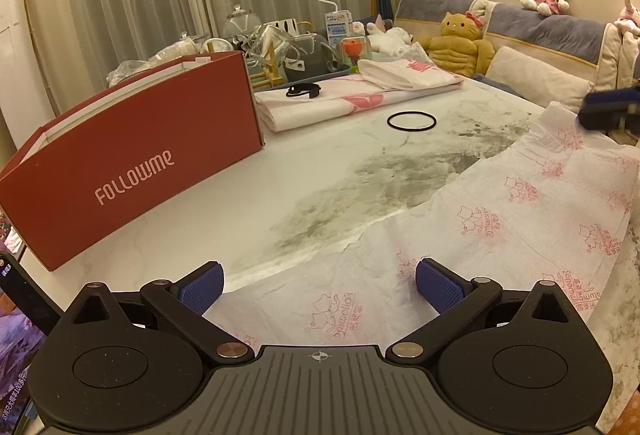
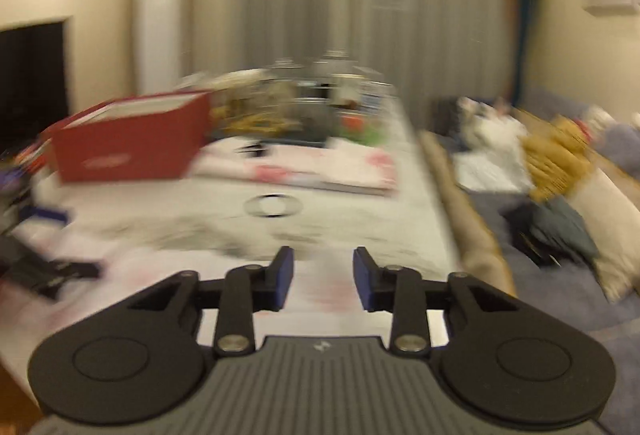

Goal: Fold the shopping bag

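One shopping bag [image 1: 500,219], white with a pink printed pattern, is lying spread and wrinkled across the near right part of the marble-patterned table [image 1: 248,203]. Its near edge is reaching down between the fingers of the left gripper [image 1: 319,285], whose jaws are standing wide apart with nothing pressed between them; the blue pads [image 1: 200,289] are hovering at either side of the bag's lower edge. At the bag's far right corner the right gripper [image 1: 608,107] is showing as a dark blue blurred shape just above the raised cloth; whether it is touching the bag cannot be told from that view. In the right wrist view, which is heavily smeared, the right gripper [image 2: 323,277] is showing its jaws at a middling gap, with no thing clamped between them and the pale bag [image 2: 320,299] lying below.

Beyond the bag, a thin black ring [image 1: 411,121] is lying flat on the bare tabletop. Further back, folded white and pink bags [image 1: 320,103] are lying in a stack, with a small black clip [image 1: 304,91] resting on them. To the left a red box [image 1: 132,151] is standing open. Behind the table a sofa [image 1: 552,31] is carrying soft toys [image 1: 456,39].
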The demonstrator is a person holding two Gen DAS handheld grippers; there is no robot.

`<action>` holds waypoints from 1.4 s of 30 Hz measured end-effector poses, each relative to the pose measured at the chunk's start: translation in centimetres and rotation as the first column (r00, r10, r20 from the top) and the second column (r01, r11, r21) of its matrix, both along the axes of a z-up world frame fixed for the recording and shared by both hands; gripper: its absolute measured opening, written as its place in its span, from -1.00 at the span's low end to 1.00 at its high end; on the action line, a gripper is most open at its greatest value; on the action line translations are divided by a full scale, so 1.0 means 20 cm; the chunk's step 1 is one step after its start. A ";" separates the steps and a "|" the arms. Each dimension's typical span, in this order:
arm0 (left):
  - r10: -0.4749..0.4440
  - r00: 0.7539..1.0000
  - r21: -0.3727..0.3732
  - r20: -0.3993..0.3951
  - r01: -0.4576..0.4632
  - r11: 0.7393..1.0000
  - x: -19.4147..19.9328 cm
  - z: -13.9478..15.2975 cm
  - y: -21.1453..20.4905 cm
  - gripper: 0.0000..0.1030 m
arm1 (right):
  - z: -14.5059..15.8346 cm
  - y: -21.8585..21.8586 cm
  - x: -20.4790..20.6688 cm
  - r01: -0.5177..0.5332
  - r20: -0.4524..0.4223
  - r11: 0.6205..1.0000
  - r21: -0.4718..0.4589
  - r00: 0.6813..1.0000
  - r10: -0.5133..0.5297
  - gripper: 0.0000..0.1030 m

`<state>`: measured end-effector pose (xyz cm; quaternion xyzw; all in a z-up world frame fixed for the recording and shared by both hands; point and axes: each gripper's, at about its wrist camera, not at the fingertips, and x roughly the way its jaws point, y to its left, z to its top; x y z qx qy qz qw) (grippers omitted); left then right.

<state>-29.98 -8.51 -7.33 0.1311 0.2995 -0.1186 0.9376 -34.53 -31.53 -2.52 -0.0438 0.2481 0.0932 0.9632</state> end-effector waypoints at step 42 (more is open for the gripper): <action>-0.021 1.000 -0.026 -0.018 0.020 0.999 0.06 -0.01 0.04 1.00 | -0.18 -0.07 0.14 0.135 -0.141 0.985 -0.109 0.979 -0.150 0.13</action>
